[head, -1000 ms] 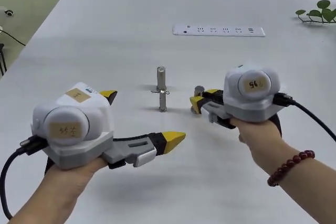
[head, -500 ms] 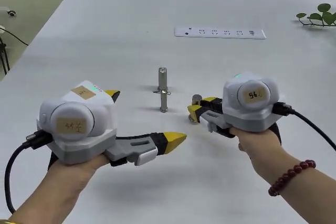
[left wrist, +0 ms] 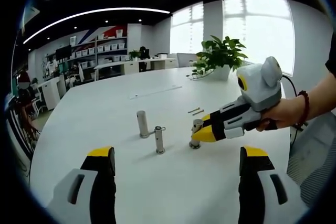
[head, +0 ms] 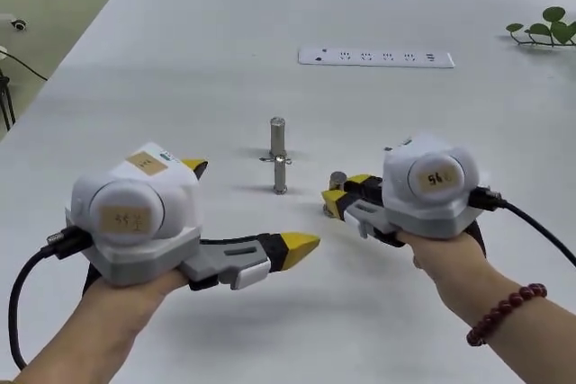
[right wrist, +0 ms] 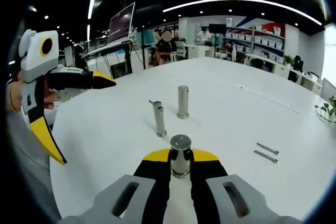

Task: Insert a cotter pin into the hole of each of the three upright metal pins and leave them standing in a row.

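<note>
White workbench [head: 180, 60], open office. My right gripper [head: 335, 197] clamps the 3rd upright grey metal pin [right wrist: 180, 153], presumably steadying it in row. My left gripper [left wrist: 176, 155] gapes wide, free for the 2 loose thin cotter pins [right wrist: 265, 152].

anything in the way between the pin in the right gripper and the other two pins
Nothing visible: only bare table lies between the held pin in the right gripper and the middle pin and far pin.
</note>
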A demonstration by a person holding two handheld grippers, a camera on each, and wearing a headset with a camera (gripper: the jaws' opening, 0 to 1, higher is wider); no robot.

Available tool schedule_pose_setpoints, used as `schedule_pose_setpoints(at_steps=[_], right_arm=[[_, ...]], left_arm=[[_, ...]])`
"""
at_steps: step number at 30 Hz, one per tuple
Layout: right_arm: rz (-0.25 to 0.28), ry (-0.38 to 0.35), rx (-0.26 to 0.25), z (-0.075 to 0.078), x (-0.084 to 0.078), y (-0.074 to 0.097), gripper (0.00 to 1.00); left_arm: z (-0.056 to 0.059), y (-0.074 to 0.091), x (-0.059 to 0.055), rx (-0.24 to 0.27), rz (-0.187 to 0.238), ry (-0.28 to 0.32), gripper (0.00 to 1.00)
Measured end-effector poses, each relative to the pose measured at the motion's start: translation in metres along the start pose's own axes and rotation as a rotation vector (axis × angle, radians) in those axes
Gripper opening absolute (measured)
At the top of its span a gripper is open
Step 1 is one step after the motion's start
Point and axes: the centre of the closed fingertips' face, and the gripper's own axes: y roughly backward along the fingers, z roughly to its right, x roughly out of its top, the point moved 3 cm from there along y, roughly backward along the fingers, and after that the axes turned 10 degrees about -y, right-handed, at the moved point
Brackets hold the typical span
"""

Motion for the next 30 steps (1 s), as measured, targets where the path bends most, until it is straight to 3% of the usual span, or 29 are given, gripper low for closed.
schedule_pose_setpoints(at_steps=[15, 21, 30], right_arm=[[-0.006, -0.012, 0.008, -0.002, 0.0, 0.003, 0.12], [-0.011, -0.064, 0.023, -0.002, 0.001, 0.012, 0.14], [-0.007, -0.059, 0.037, 0.007, 0.008, 0.03, 0.18]], left_arm=[[0.001, -0.001, -0.001, -0.004, -0.01, -0.007, 0.98], [0.003, -0.001, -0.001, -0.009, -0.009, -0.012, 0.98], [0.005, -0.003, 0.001, -0.013, 0.003, -0.01, 0.99]])
